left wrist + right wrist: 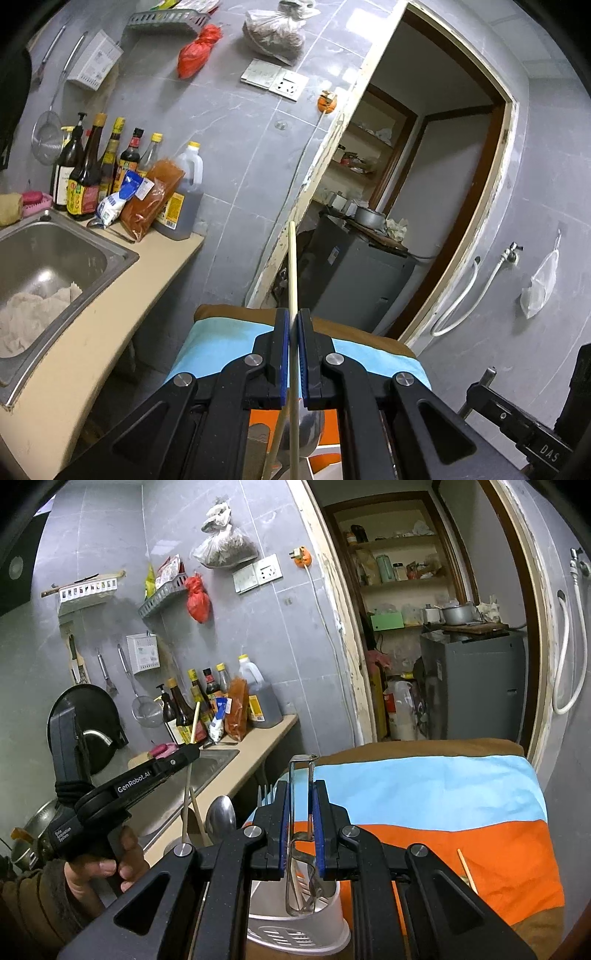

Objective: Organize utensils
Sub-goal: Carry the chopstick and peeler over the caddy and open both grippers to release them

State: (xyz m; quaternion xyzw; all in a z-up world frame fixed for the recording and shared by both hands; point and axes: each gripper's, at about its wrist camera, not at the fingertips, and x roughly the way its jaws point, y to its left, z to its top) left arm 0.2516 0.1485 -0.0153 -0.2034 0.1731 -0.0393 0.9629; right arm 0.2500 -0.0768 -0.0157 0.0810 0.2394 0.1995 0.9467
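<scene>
Left wrist view, chopstick (292, 273) pinched upright in left tool (294, 321), seemingly above holder.

The left gripper (294, 321) pinches a long thin chopstick (293, 266) between its blue pads (284, 354). The stick points up toward the doorway (424, 184). Under the gripper is a blue, brown and orange cloth (218, 343). On the left are a sink (51, 258) and sauce bottles (88, 170).
</scene>
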